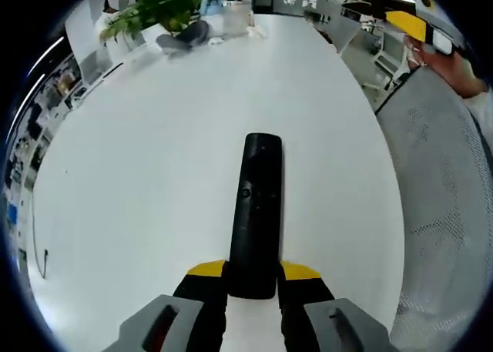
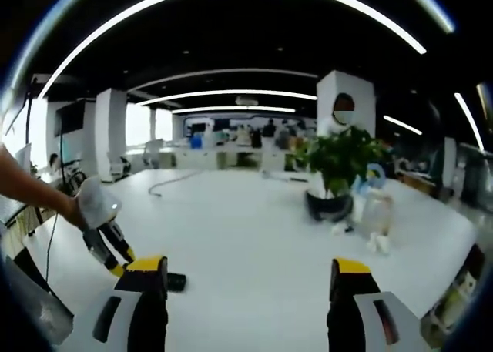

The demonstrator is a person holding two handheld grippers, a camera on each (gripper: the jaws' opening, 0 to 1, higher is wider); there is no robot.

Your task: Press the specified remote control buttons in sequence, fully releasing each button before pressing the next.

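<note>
One long black plastic remote control (image 1: 254, 213) lies flat on the white table (image 1: 139, 182), lengthwise away from the camera in the left gripper view. Its near end sits between the yellow-tipped black fingers of the left gripper (image 1: 253, 271), which close against both sides of it, so the grip is clenched on the remote; that end is partly covered. Its buttons are too dark to tell apart, save one small round mark near mid-length.

In the right gripper view, the right gripper (image 2: 252, 275) hangs above the table with its jaws spread wide and nothing between them. At lower left, a person's hand (image 2: 91, 203) holds the left gripper (image 2: 115, 261); a short dark end of the remote (image 2: 176, 282) shows beside the near finger. Farther back stands a leafy green plant in a dark pot (image 2: 336, 171), with small blurred items (image 2: 371, 213) beside it.
</note>
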